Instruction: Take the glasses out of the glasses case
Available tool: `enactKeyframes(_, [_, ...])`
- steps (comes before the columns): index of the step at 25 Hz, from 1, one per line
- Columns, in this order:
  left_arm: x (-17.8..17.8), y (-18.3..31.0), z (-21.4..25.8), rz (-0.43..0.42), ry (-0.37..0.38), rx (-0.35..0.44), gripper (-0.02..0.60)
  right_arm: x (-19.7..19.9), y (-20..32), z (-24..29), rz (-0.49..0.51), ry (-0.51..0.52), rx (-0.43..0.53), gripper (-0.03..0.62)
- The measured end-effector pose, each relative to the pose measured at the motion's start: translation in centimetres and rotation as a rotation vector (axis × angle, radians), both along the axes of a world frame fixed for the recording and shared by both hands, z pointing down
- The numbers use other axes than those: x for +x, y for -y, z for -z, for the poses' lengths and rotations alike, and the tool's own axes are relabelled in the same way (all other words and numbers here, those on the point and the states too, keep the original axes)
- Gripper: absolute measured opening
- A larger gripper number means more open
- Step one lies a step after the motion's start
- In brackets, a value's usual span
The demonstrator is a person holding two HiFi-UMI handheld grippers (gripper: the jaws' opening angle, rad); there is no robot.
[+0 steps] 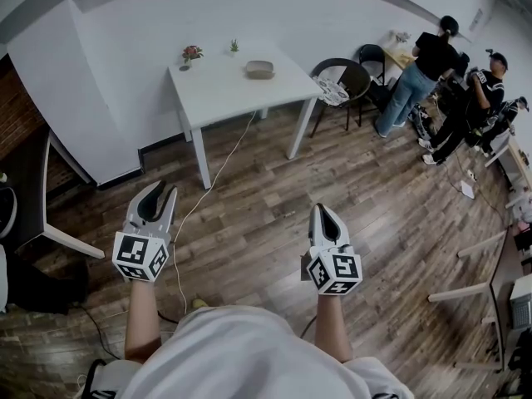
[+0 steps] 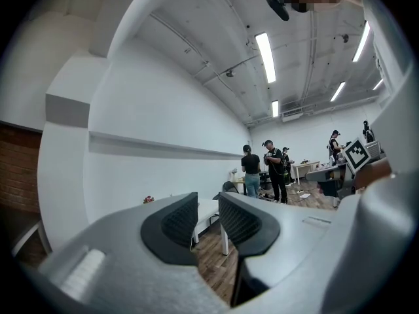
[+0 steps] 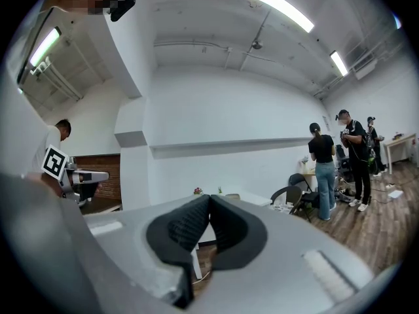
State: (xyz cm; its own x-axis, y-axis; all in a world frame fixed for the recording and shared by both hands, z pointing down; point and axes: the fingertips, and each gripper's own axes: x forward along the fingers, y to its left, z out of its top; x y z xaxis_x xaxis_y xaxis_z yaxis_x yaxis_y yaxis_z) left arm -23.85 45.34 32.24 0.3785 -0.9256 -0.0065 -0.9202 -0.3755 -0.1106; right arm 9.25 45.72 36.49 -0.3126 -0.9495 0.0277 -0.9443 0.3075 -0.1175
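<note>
Left gripper [image 1: 160, 191] is riding at waist height, its jaws standing a little apart with nothing between them. Only floor and a table leg are showing through the gap in the left gripper view. Right gripper [image 1: 322, 210] is hanging level with it, jaws meeting tip to tip on nothing. Both are pointing forward over the wooden floor [image 1: 274, 214], well apart from any work surface. Judged a carry posture, since nothing is within reach.

Glasses case [image 1: 259, 70] is lying on the white table [image 1: 218, 98] far ahead, toward its right half; it is too small to tell whether the lid is up. A flower pot [image 1: 192, 54] and a small green plant [image 1: 233, 46] are sitting along the back edge, apart from the case, leaving room around it. A white cable [image 1: 218, 173] is trailing from the table toward the person, likely a snag on the walk in. The task looks not yet begun; the approach is coming first.
</note>
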Motion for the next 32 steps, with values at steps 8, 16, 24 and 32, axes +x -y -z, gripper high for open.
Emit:
enactKeyframes(8, [4.0, -0.6, -0.4, -0.014, 0.020, -0.015, 0.097, 3.0, -0.7, -0.5, 0.007, 0.008, -0.001, 0.003])
enactKeyframes(16, [9.4, -1.2, -0.8, -0.022, 0.048, -0.018, 0.097, 8.7, -1.3, -1.6, -0.004, 0.030, -0.010, 0.003])
enactKeyframes(24, [12.6, -0.7, -1.7, -0.059, 0.058, -0.041, 0.097, 11.5, -1.5, -1.6, -0.021, 0.050, 0.008, 0.003])
enactKeyframes(32, [13.0, 2.9, -3.1, -0.081, 0.037, -0.061, 0.096, 12.1, 0.9, -2.1, -0.046, 0.043, -0.002, 0.003])
